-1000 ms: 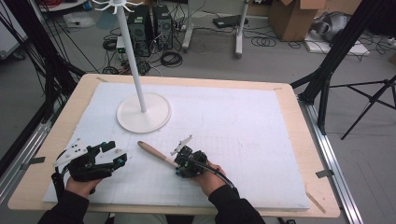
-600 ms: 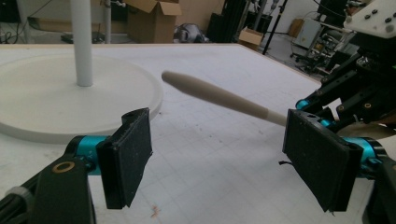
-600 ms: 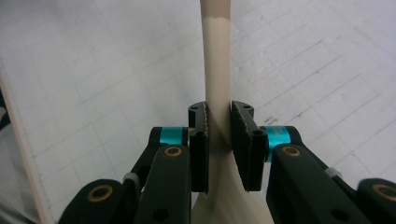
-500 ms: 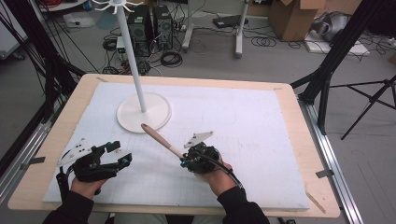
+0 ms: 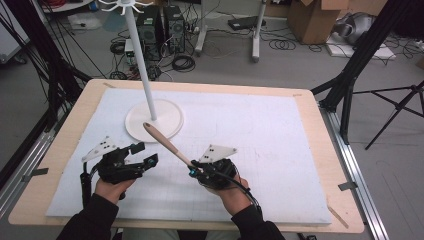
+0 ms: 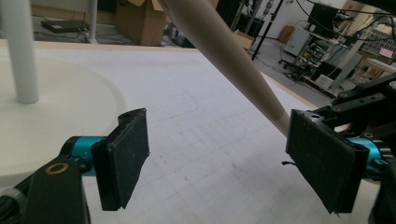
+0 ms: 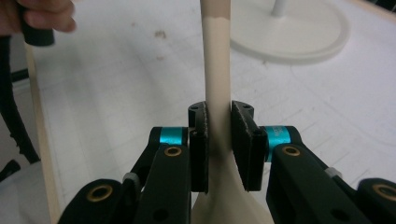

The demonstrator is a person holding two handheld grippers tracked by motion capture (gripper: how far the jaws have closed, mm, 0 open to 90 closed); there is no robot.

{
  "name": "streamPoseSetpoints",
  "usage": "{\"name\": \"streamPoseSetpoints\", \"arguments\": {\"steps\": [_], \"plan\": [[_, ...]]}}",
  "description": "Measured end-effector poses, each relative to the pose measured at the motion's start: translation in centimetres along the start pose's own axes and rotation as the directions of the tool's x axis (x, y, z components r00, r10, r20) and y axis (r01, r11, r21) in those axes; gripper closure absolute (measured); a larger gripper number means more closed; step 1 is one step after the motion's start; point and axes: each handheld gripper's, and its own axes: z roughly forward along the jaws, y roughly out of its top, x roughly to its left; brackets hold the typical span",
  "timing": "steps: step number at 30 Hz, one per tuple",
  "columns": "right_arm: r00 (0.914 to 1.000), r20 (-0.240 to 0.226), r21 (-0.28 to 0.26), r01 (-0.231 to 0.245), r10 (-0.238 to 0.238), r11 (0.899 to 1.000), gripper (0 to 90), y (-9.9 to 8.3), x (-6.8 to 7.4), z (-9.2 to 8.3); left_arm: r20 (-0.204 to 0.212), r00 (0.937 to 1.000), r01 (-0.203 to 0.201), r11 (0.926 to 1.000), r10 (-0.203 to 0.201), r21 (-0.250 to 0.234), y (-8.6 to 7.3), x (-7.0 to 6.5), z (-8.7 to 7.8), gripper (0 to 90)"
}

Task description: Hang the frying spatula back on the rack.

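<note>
My right gripper [image 5: 193,171] is shut on a cream spatula [image 5: 167,142] near where the handle widens into the blade. The handle slants up and to the left, and its brown end hangs over the rim of the white stand base [image 5: 172,131]. In the right gripper view the pads [image 7: 243,140] clamp the spatula [image 7: 218,70] from both sides. My left gripper [image 5: 145,153] stands open just left of the handle, low over the mat. In the left gripper view the spatula [image 6: 224,51] crosses above the open left gripper [image 6: 215,140], close to its right pad [image 6: 322,161].
A white stand with a tall pole [image 5: 141,60] and round base rises at the back left of the white mat [image 5: 280,150]. The wooden table edge [image 5: 327,150] runs around the mat. Cables, boxes and tripod legs lie on the floor beyond.
The right gripper has lifted the spatula off the mat and swung its handle up toward the stand. The left gripper has moved right, closer to the handle.
</note>
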Motion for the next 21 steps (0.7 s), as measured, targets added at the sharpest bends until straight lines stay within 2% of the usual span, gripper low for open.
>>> {"name": "streamPoseSetpoints", "arguments": {"steps": [5,10,16,19,21], "plan": [[1.0000,0.007,-0.042,0.001,-0.001,0.999,77.6,0.1,0.1,-0.6,0.027,0.9996,-0.004,1.0000,0.004,0.001,1.8,-1.0,1.3,24.4],[0.9996,0.023,-0.058,0.016,-0.015,0.998,77.6,0.3,0.4,-1.0,0.041,0.9992,0.002,0.9999,-0.001,-0.014,3.5,-1.5,2.0,28.1],[0.9991,0.035,-0.077,0.027,-0.024,0.997,77.6,0.4,0.4,-1.5,0.022,0.9996,0.021,0.9992,-0.020,-0.034,5.4,-1.4,2.1,32.5],[0.9989,0.041,-0.083,0.028,-0.024,0.996,77.6,0.4,0.5,-1.7,0.029,0.9988,0.040,0.9987,-0.039,-0.032,5.7,-1.3,2.1,38.8],[0.9982,0.052,-0.089,0.036,-0.031,0.995,77.6,0.5,0.6,-1.7,0.050,0.9978,0.045,0.9987,-0.044,-0.025,5.8,-1.3,2.3,46.6]]}}
